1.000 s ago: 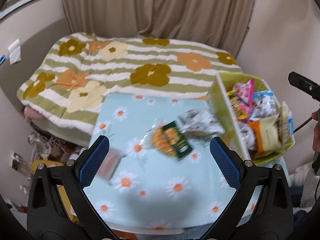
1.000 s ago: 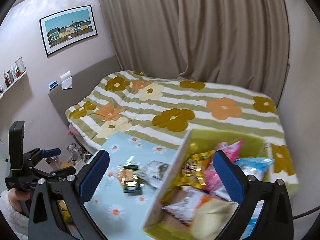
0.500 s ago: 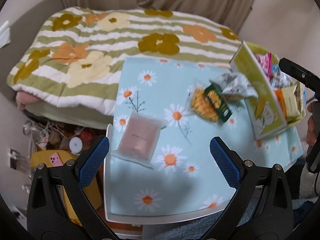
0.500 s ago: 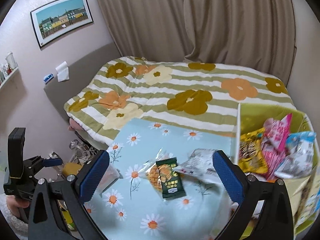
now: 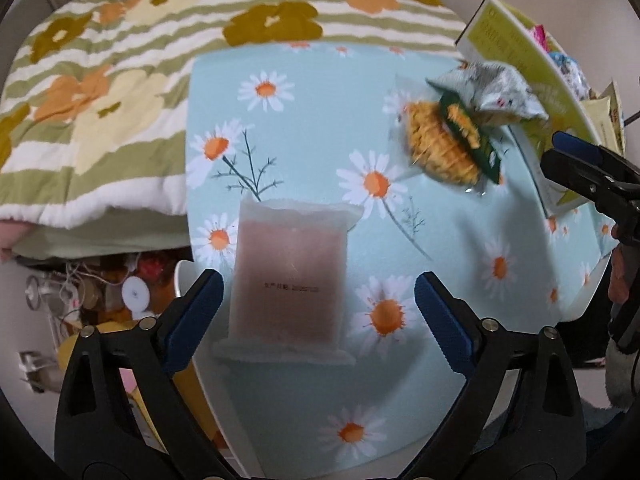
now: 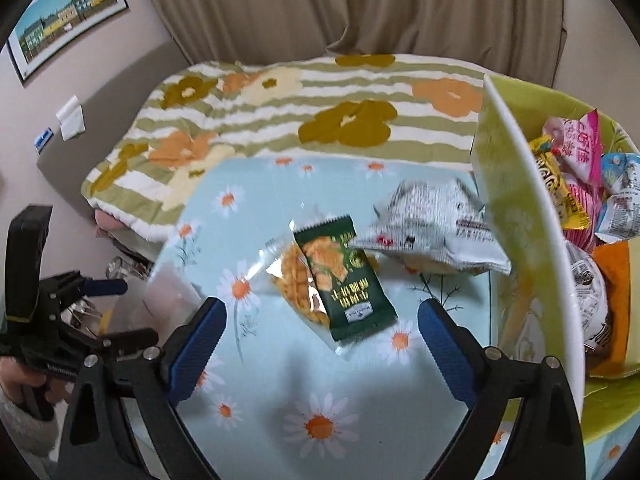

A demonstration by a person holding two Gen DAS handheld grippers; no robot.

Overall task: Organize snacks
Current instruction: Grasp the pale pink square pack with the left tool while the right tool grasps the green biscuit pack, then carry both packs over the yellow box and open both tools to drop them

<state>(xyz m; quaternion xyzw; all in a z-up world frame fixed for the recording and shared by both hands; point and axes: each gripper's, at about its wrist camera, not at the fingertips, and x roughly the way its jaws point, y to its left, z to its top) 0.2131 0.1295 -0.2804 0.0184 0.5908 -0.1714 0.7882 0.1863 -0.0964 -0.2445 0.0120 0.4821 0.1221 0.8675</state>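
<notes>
The left gripper [image 5: 316,304] hangs above the daisy-print table [image 5: 320,120] with its jaws wide, having just narrowed a little, holding nothing; a frosted pink packet [image 5: 288,276] lies flat below and between its blue pads. The right gripper [image 6: 322,328] is likewise wide, just narrowed and empty, poised over a dark green snack packet [image 6: 344,276] that overlaps a clear bag of yellow waffle snack [image 6: 294,276]. A crumpled silver bag [image 6: 436,232] lies against the tall wall of the green snack box [image 6: 516,216], which stands full of packets just right of the gripper, with the flowered bed quilt [image 6: 320,112] behind.
</notes>
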